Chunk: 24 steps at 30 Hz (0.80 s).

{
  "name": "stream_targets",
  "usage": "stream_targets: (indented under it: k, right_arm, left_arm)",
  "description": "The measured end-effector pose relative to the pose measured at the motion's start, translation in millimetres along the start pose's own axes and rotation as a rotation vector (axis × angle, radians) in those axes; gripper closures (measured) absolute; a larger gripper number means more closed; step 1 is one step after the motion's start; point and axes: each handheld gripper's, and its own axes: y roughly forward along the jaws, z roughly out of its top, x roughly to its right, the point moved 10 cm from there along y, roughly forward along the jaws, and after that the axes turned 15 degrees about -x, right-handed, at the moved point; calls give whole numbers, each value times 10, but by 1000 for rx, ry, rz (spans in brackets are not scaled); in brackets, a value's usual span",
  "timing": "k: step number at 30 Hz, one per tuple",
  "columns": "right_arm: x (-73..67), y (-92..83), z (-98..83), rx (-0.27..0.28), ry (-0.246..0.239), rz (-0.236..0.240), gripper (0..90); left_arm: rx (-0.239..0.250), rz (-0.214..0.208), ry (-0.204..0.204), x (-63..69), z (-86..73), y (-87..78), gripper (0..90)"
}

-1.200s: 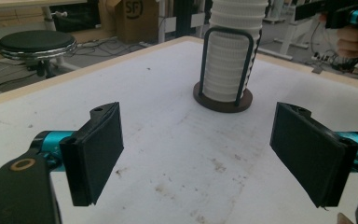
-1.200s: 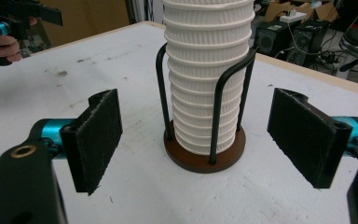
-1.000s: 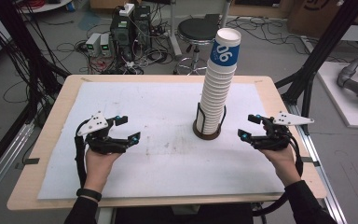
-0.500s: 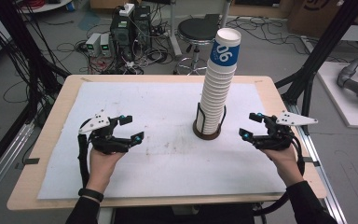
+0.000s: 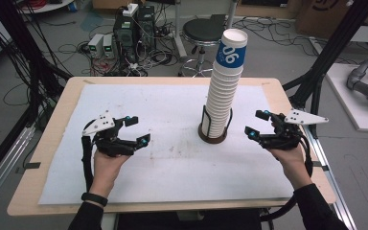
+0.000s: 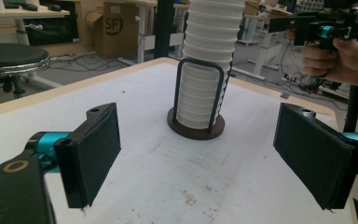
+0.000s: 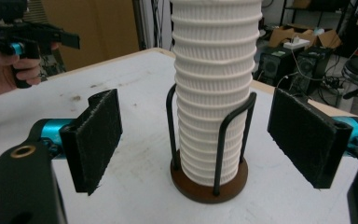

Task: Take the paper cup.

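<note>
Left claw [image 5: 136,130] at 9 o'clock, jaws just been opening with nothing between them, right claw [image 5: 257,123] at 3 o'clock open and empty, both low over the tabletop [image 5: 163,163] flanking the cup stack [image 5: 223,96] in its wire holder [image 5: 214,132], right of center.

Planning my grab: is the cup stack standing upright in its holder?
Upright. The cup stack rises straight from the wire holder, whose base sits flat on the table.
</note>
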Motion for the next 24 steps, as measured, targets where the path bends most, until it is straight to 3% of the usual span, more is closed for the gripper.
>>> stream_targets:
  k: [16,24]
  right_arm:
    - [81,18,452,22,-31,-11,179]
    - [116,40,742,46,-29,-9,179]
  left_arm:
    - [-36,-12,22,17,-113,29,147]
    - [-30,-25,31,49,-150,56,147]
